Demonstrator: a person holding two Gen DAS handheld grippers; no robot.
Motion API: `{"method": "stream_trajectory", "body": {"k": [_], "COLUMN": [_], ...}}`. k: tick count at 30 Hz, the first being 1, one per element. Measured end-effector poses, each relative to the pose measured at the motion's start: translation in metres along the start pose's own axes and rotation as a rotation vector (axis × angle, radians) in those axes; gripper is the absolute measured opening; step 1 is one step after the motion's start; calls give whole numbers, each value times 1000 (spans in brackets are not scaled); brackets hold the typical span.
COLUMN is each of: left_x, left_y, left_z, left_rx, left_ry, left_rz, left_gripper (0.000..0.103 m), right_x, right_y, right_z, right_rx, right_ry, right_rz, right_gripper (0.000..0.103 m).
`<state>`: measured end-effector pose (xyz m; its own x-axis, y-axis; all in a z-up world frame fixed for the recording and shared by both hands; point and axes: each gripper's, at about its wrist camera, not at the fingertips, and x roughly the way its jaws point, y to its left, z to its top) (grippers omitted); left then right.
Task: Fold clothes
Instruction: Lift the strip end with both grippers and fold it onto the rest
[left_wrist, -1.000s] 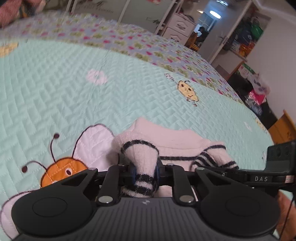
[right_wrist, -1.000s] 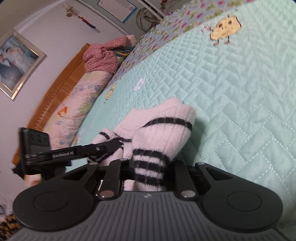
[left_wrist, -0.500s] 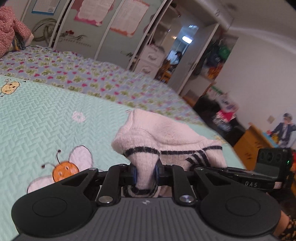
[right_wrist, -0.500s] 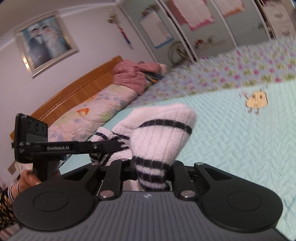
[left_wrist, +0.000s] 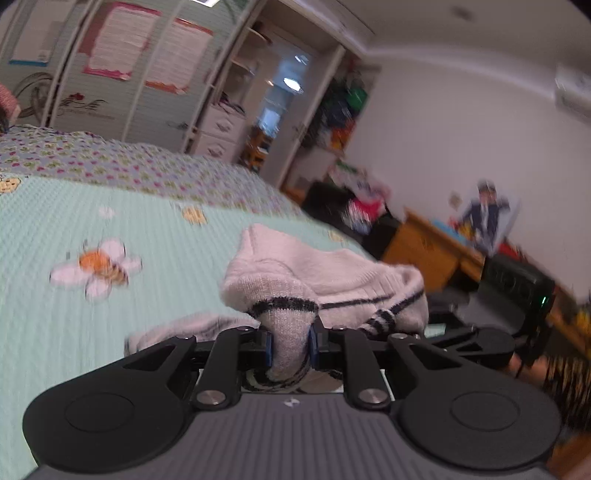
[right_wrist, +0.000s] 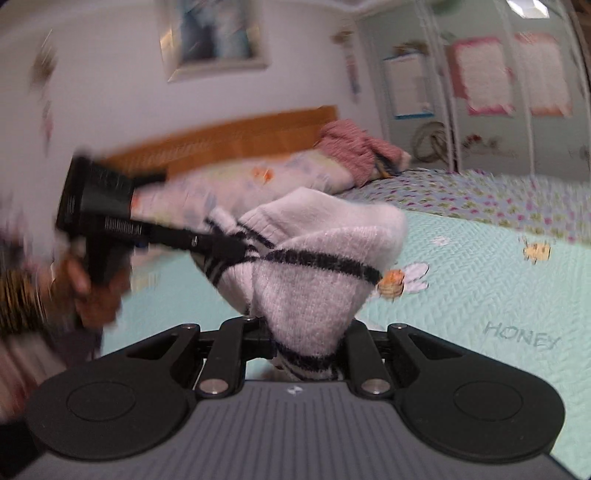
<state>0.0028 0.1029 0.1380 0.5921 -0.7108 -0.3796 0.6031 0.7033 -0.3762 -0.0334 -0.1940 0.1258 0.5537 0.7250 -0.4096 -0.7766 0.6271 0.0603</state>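
Sweater (left_wrist: 325, 269) over quilted, seemingly mint bedspread (left_wrist: 110, 295).

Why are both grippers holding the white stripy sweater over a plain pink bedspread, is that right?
Not quite. The bedspread is not plain pink: it is pale green, quilted, with bees stitched on it, as the right wrist view shows. The rest holds: the left gripper and the right gripper are both shut on the white sweater with black stripes, holding it above the bed.
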Motion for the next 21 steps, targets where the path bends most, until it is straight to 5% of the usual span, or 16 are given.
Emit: {"method": "stream_trajectory", "body": {"k": [5, 10, 12, 16, 21], "left_x": [-5, -1, -1, -3, -26], "left_y": [-10, -18, -19, -20, -15], "left_z": [-71, -90, -93, -113, -125], "left_rx": [42, 146, 201, 280, 237], "left_ry": [122, 149, 179, 299, 361], "left_rz": [36, 71, 73, 74, 95], "left_gripper": [18, 20, 24, 48, 53], "right_x": [-5, 3, 1, -6, -30], "right_y": [81, 118, 124, 140, 158], "right_z": [-54, -85, -89, -106, -145], "right_rx": [-216, -400, -506, -777, -999], "right_ry": [124, 194, 206, 238, 274], "right_rz": [4, -44, -70, -126, -234], "right_gripper": [16, 18, 25, 46, 62]}}
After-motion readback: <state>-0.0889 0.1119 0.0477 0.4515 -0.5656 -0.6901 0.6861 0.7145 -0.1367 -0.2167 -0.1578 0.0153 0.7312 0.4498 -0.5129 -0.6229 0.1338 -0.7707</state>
